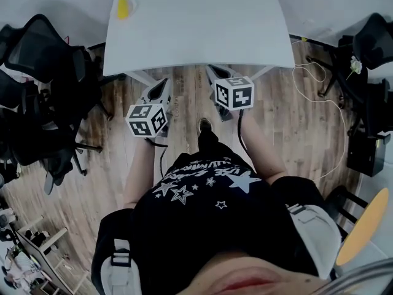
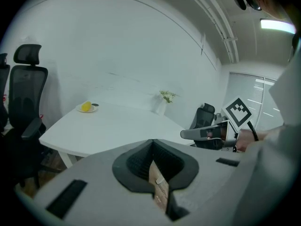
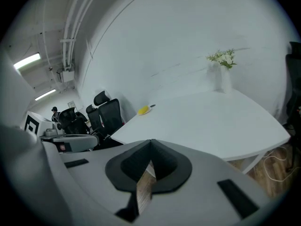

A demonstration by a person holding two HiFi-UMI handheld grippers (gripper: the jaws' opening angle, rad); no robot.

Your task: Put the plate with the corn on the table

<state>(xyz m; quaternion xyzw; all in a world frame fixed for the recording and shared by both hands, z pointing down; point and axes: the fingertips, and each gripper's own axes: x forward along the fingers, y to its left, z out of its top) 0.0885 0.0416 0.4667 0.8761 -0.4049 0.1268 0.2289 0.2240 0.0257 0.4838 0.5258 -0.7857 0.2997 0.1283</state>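
One corn lies on the plate, on the table.

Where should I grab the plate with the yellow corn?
Probably the plate by its thin rim, coming in low from the table edge on the left, which it sits near. It is flat and shallow, and the corn fills the middle, so only the rim offers a pinch.

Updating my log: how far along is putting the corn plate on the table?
Done, it seems: the plate with the corn sits on the table, far left corner. In hand: nothing; the left gripper and right gripper have jaws together, empty. Left: nothing visible.
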